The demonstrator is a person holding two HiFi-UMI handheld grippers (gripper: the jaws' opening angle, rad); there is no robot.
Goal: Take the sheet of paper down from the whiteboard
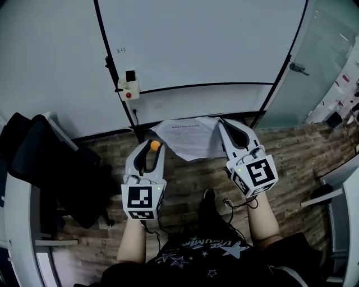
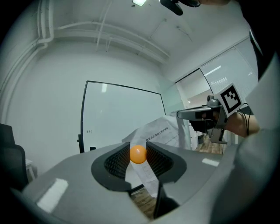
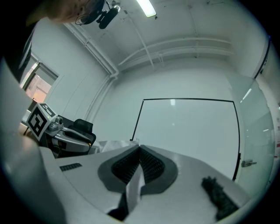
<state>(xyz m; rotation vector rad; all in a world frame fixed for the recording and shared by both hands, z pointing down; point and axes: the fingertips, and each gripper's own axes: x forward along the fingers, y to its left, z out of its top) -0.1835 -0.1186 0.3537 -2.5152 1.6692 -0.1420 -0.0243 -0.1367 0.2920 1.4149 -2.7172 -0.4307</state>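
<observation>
Head view: paper [image 1: 190, 139] below the whiteboard [image 1: 196, 39].
Right tongs [image 1: 223, 124] pinch its edge; left tongs [image 1: 151, 149] at 9 o'clock pinch an orange ball [image 2: 138, 154].

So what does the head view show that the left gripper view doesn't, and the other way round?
Only the head view: the marker cube on the left gripper, and the person's shoe. Only the left gripper view: the ceiling light. Both: the whiteboard, the sheet of paper pinched by the right gripper, and the orange ball clamped in the left one.
</observation>
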